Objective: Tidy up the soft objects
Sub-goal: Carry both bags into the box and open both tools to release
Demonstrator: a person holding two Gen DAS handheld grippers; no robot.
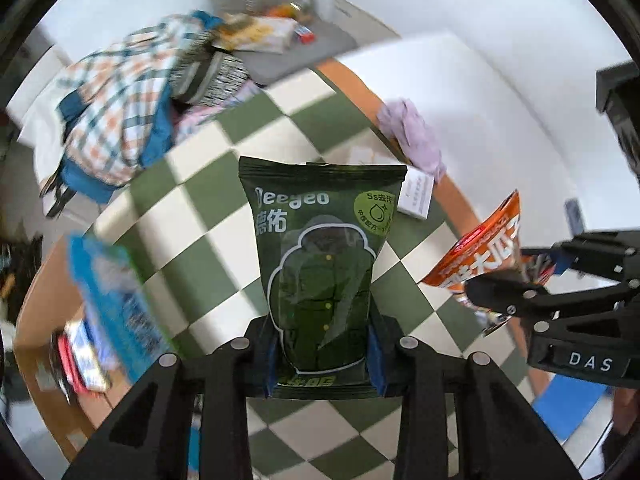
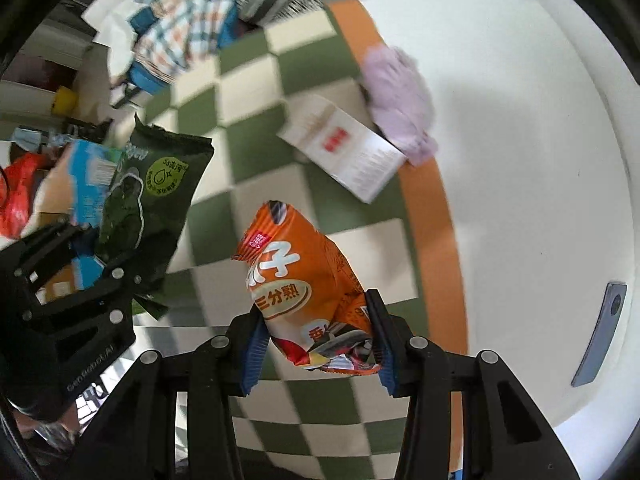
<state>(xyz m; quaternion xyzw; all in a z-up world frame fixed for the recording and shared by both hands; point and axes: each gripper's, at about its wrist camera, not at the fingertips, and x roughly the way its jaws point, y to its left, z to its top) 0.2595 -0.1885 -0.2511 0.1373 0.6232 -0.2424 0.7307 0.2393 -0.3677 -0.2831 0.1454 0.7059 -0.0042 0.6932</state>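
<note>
Left tool [image 1: 326, 360] is clamped on the bottom of a dark green packet [image 1: 320, 264], blue pads pressed to both its sides. The packet stands upright, lifted above the green-and-white checkered surface [image 1: 224, 184].

Right tool [image 2: 320, 352] is closed on the lower end of an orange snack bag [image 2: 300, 280], which is crumpled between the pads and also held clear of the surface.

The two tools are side by side, each showing at the edge of the other's view.

On the surface: a white box [image 2: 348, 148] far right, touching a lilac cloth [image 2: 400, 100] that hangs over the orange edge. A plaid cloth pile [image 1: 116, 108] sits far left. A blue packet [image 1: 108, 300] is near left, too blurred to say whether it is lying flat.
</note>
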